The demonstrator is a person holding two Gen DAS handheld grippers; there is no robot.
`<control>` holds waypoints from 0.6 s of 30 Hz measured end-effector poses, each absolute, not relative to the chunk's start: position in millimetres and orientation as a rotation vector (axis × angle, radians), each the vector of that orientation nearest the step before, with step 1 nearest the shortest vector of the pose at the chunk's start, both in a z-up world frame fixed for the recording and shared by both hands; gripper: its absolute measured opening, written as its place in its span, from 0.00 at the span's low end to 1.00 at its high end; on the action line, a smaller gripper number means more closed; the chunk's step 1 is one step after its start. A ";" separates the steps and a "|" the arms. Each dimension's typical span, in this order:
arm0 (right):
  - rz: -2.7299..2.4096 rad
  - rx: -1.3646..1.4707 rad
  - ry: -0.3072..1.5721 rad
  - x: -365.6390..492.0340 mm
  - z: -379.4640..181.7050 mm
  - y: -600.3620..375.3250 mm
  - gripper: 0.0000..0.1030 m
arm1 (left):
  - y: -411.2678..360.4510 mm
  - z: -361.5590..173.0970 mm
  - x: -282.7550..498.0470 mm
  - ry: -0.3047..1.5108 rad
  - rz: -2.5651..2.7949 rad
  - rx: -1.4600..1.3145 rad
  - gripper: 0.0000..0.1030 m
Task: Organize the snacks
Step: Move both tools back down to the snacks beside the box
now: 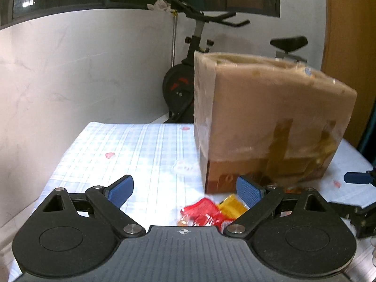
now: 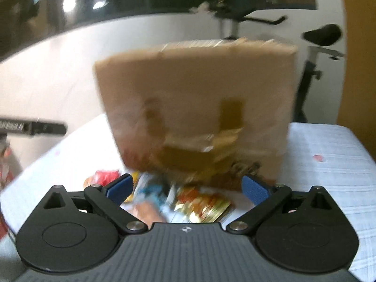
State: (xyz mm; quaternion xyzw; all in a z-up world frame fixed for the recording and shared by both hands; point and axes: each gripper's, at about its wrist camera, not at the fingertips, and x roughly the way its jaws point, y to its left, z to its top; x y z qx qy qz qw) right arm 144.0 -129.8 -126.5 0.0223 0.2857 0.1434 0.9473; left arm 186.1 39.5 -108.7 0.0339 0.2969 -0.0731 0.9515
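Left gripper and right gripper jaws wide, empty. Left view: red packet near cardboard box; right view adds gold packet.

snack packets heaped, against taped carton

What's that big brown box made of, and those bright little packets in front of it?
The box looks like matte brown cardboard, patched with glossy tape that glints along its edges. The red packet and gold packet seem shiny plastic or foil film, judging by their crinkles and glare; blur leaves that uncertain.
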 end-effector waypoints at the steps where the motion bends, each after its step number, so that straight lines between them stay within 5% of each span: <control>1: 0.310 0.014 0.592 143.5 -131.2 -123.7 0.97 | 40.8 -110.4 186.0 0.611 -0.151 0.064 0.93; 18: 0.448 -0.075 0.728 152.4 -176.9 -81.9 0.98 | 46.0 -138.1 175.6 0.692 -0.158 0.049 0.92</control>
